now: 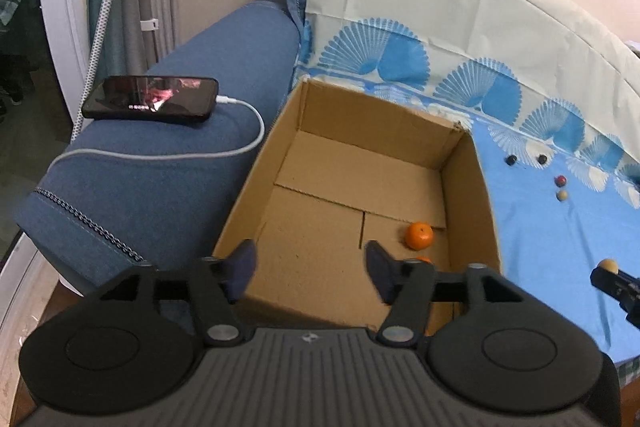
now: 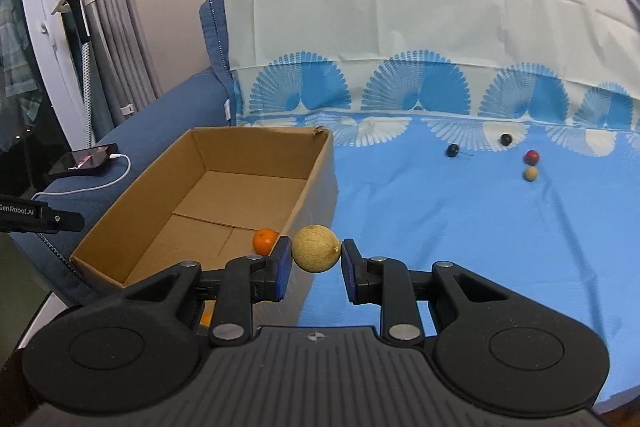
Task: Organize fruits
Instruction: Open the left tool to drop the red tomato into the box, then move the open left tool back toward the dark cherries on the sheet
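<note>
Cardboard box (image 2: 168, 203) already held an orange (image 2: 265, 241) beneath the spread left tongs (image 1: 310, 269), while the right tongs (image 2: 316, 259) pinched a tan fruit (image 2: 316, 247), probably needing carrying over the rim.

The left hand-held gripper (image 1: 310, 267) points steeply downward, its two dark fingers (image 1: 242, 267) spread wide apart with nothing between them (both fingertips look blurred). The right hand-held gripper (image 2: 316, 259) tilts down less steeply, its blue pads (image 2: 284, 269) pressed against either side of a small round tan fruit (image 2: 316, 248), which it carries clear of anything beneath.
</note>
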A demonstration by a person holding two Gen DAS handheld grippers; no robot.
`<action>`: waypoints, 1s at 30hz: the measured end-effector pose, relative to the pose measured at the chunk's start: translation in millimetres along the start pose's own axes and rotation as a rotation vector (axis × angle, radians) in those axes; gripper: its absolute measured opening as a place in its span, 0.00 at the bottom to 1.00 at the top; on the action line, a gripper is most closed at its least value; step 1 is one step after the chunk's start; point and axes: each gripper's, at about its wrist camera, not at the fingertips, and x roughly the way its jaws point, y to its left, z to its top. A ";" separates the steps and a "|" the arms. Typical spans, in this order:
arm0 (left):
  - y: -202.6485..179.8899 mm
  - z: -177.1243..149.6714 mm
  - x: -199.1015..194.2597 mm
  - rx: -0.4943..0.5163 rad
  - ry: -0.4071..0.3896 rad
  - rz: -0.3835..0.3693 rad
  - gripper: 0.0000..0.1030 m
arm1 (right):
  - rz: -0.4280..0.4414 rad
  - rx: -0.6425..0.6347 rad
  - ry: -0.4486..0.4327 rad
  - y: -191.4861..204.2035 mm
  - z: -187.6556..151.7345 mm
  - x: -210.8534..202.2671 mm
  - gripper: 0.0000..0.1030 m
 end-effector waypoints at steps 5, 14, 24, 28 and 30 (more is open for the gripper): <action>0.0 5.0 -4.8 0.014 -0.022 0.019 0.84 | 0.035 -0.010 -0.012 5.1 1.1 1.9 0.27; 17.7 21.1 -3.5 -0.016 -0.023 0.077 0.90 | 0.068 -0.018 -0.016 11.8 7.9 12.4 0.27; 48.2 8.7 -36.0 -0.035 -0.047 0.101 0.91 | 0.091 -0.049 -0.020 41.7 21.9 2.2 0.27; 61.8 4.0 -52.3 -0.054 -0.053 0.095 0.92 | 0.105 -0.048 -0.015 58.9 25.1 -9.0 0.27; 69.8 1.4 -60.9 -0.069 -0.064 0.093 0.92 | 0.111 -0.057 -0.025 70.3 24.8 -17.5 0.27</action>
